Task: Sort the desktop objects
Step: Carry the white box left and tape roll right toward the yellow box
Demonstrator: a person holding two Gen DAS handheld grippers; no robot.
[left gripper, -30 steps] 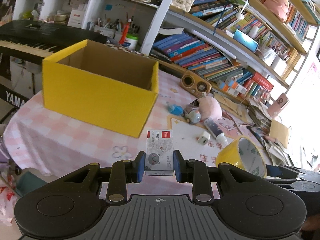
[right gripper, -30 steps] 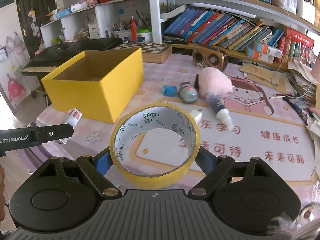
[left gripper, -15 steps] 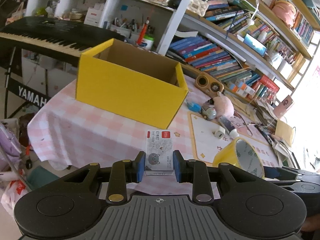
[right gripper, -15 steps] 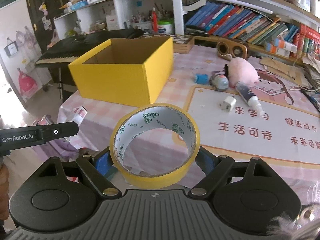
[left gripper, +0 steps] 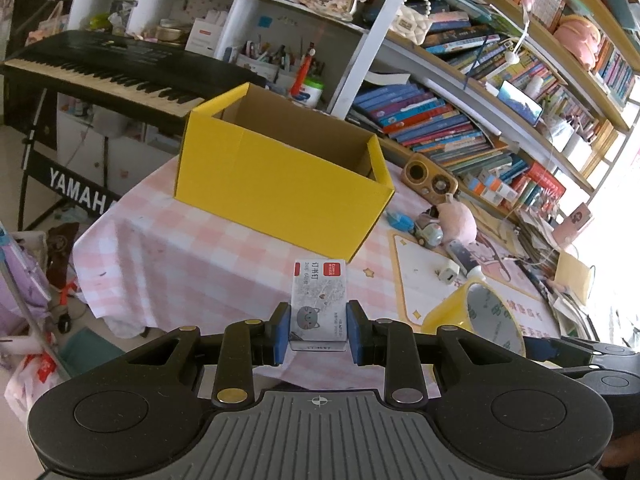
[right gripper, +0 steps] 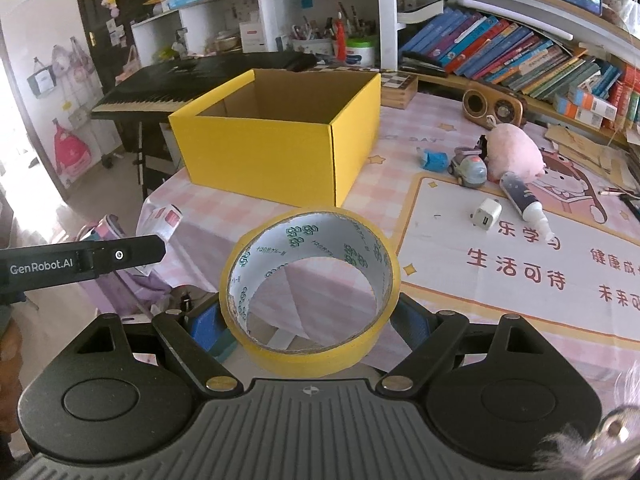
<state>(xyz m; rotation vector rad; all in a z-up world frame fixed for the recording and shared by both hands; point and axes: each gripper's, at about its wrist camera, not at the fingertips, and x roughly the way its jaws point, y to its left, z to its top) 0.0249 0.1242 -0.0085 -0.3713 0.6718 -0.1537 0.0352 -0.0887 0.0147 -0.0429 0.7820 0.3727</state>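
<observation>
The left claw [left gripper: 318, 334] grips a small box of staples [left gripper: 319, 304] between its blue pads, held in the air short of the near edge of the tabletop [left gripper: 192, 252]. The right claw [right gripper: 310, 330] grips a roll of yellow tape [right gripper: 310, 292], its hole facing the camera. Ahead of both stands an open yellow cardboard box [right gripper: 280, 148] on the pink checked cloth. To the right of the box lie a toy car [right gripper: 468, 166], a pink plush toy [right gripper: 516, 152], a tube [right gripper: 522, 196] and a white charger [right gripper: 486, 214].
</observation>
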